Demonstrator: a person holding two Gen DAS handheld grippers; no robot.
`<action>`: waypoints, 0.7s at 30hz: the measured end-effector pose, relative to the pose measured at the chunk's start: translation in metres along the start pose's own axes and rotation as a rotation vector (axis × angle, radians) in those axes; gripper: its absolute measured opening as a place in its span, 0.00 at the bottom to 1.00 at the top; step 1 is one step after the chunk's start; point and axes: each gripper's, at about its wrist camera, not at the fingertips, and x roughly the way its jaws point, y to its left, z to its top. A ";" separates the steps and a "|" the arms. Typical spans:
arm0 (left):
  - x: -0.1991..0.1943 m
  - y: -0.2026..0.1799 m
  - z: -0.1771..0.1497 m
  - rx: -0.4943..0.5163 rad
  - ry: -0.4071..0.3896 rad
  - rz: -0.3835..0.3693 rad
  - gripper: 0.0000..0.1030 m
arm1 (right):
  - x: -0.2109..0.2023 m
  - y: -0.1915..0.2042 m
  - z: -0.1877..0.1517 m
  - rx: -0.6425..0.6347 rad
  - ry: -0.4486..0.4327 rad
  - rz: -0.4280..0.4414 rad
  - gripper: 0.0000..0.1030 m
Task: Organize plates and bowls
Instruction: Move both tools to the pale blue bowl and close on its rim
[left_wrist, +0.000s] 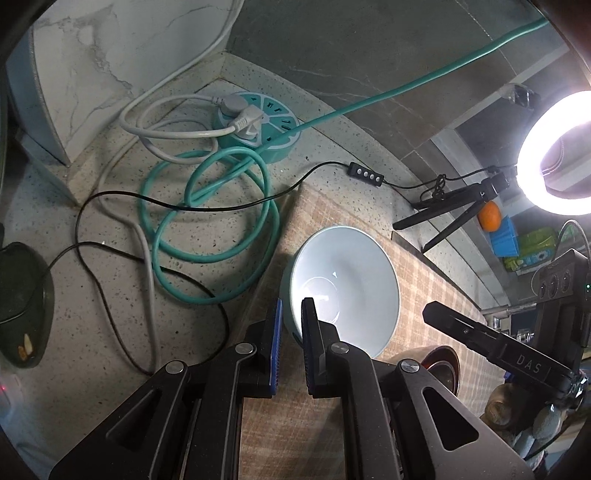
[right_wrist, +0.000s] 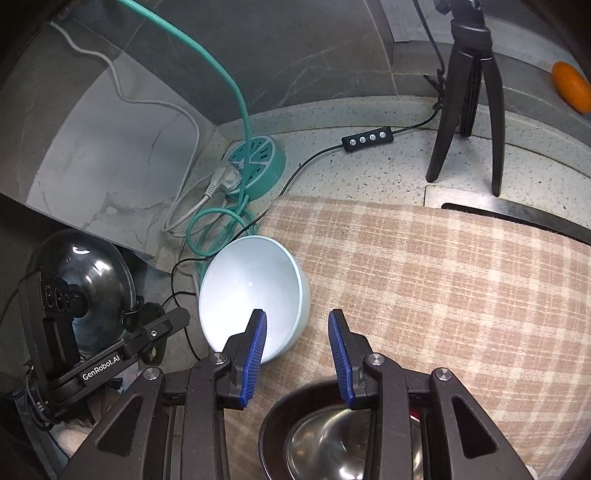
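Note:
A light blue bowl (left_wrist: 343, 288) sits tilted at the left edge of the checked cloth (left_wrist: 424, 280). My left gripper (left_wrist: 293, 317) is shut on its near rim, one finger outside the wall and one inside. In the right wrist view the same bowl (right_wrist: 251, 288) lies just left of my right gripper (right_wrist: 298, 328), and the left gripper (right_wrist: 183, 319) meets its left rim. The right gripper's blue pads (right_wrist: 338, 343) stand apart, with only cloth showing between them. A dark bowl with a shiny metal inside (right_wrist: 332, 439) lies under the right gripper (left_wrist: 436, 314), also seen as the dark bowl (left_wrist: 439, 363).
On the speckled counter behind lie a round teal power strip (left_wrist: 258, 125), coils of teal cable (left_wrist: 210, 221), a white cable and a black cord with a switch (left_wrist: 365, 173). A ring light on a tripod (left_wrist: 554, 155) stands back right, an orange (left_wrist: 490, 217) beyond it. A dark glass lid (right_wrist: 92, 280) sits left.

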 end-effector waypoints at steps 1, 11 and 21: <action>0.002 0.000 0.001 -0.004 0.002 0.000 0.09 | 0.002 0.000 0.001 0.003 0.004 0.002 0.30; 0.018 0.003 0.009 -0.014 0.024 -0.003 0.09 | 0.026 0.003 0.012 -0.005 0.041 -0.013 0.27; 0.024 0.001 0.010 0.001 0.025 0.001 0.09 | 0.043 0.007 0.016 -0.024 0.076 -0.035 0.16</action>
